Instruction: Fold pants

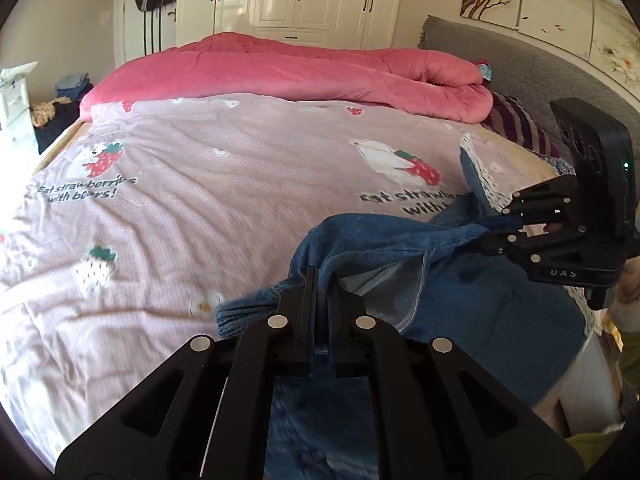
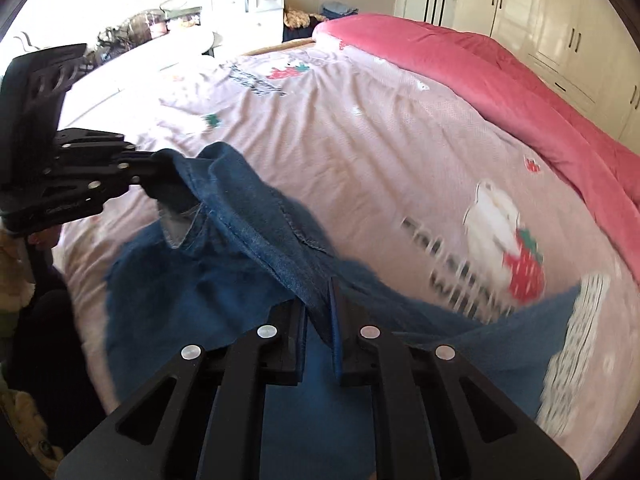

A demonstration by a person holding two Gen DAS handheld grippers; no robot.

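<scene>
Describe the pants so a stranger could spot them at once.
Start at the bed with the strawberry-print sheet and the pink quilt along its far side. The pants lie at the near edge: the only blue denim there, with one edge lifted.

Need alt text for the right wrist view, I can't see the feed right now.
The right hand-held gripper is shut on an edge of the blue denim pants, lifted above a pink strawberry-print bedspread. At left, the left hand-held gripper grips another part of the edge; a pink quilt lies behind.
</scene>
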